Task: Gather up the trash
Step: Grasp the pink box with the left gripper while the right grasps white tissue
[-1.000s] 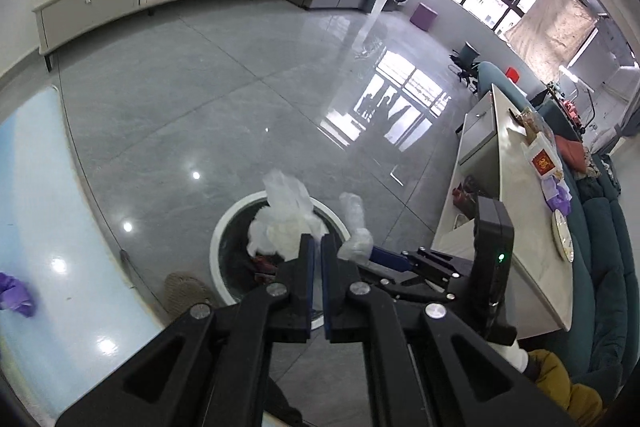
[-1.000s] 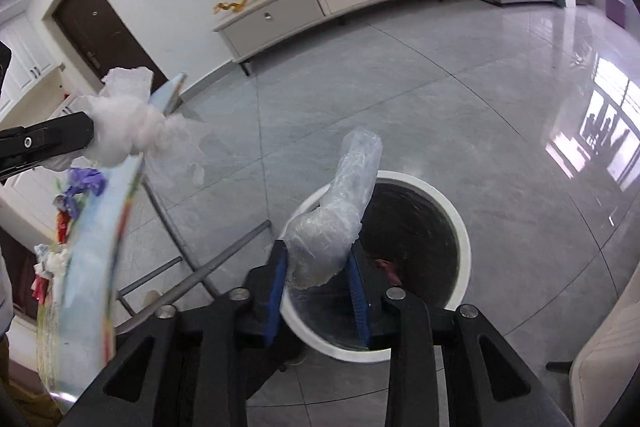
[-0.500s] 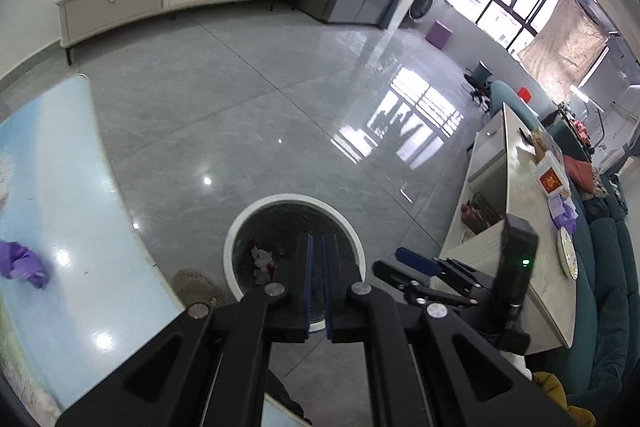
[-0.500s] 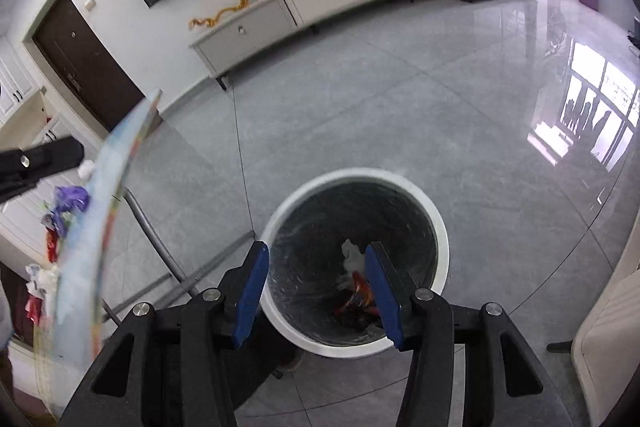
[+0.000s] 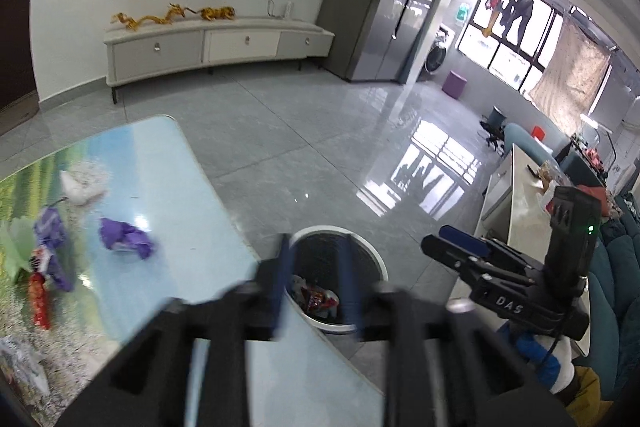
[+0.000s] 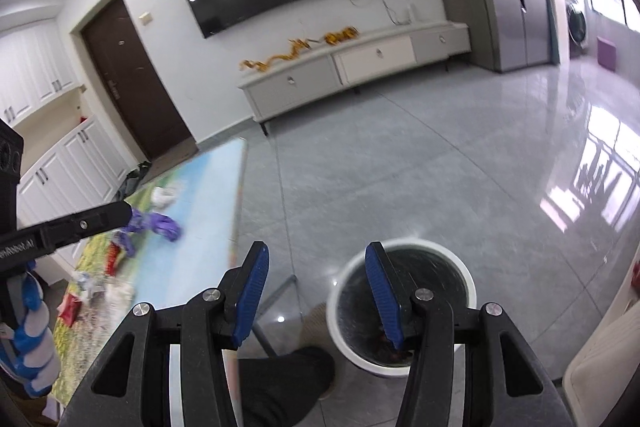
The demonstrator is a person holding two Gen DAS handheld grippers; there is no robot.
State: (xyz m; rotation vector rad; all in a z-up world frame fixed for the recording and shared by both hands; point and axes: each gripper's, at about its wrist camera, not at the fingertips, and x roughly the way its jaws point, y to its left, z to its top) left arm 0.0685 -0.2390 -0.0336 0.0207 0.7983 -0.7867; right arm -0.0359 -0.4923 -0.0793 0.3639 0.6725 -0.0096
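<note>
Beside the worktop (image 5: 192,187), a white bin (image 5: 372,259) with wrappers inside is seen on the grey tiled floor. Purple wrappers (image 5: 124,239) and other scraps are left on the worktop. Left gripper (image 5: 316,279), its jaws just opened, and right gripper (image 6: 316,291) are parted and empty.

right gripper (image 6: 316,287) gapes empty above the white trash bin (image 6: 404,311); purple wrappers (image 6: 158,223) litter the tabletop (image 6: 208,195).

A bin (image 5: 338,269) stands on the floor (image 5: 320,147) just right of the table (image 5: 192,211), wrappers (image 5: 124,245) scattered on the tabletop, more trash (image 5: 316,297) lying inside the bin.
</note>
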